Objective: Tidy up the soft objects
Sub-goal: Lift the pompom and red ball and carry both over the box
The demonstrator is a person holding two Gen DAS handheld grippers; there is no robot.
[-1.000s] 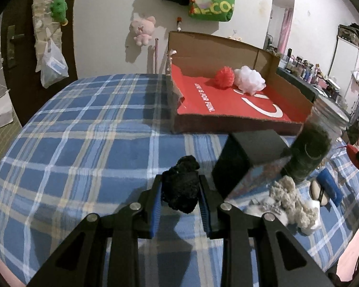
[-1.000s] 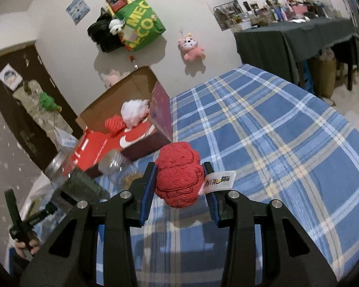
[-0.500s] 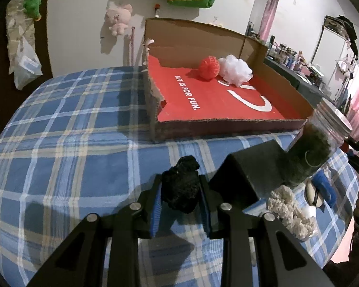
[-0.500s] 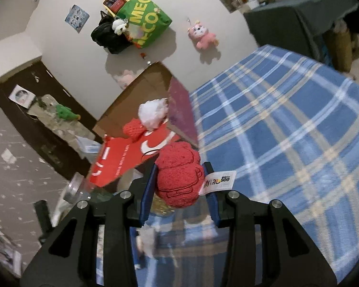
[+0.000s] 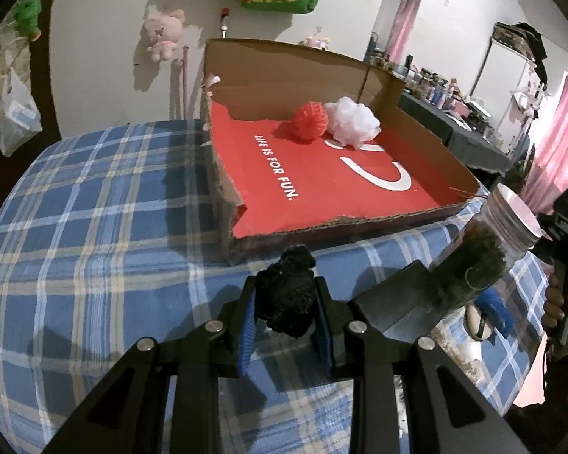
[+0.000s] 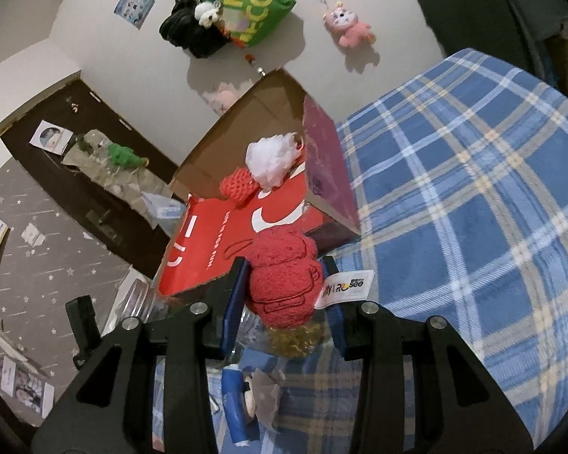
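Left gripper [image 5: 286, 317] clamped on a black woolly ball [image 5: 287, 295], held above the plaid-covered bed [image 5: 94, 227], near the cardboard box [image 5: 416, 121]; right gripper [image 6: 284, 299] clamped on a red plush toy [image 6: 284, 276], its tag [image 6: 346, 287] protruding; a jar [image 5: 481, 257] partly blocks items behind; box holds a red ball [image 5: 310, 120] beside a white pouf [image 5: 354, 121], touching; a gold tuft [image 6: 295, 342] under the toy is indistinct.

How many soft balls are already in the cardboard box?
2: a red ball and a white ball, side by side against the cardboard box's far wall. Nothing seems hidden.
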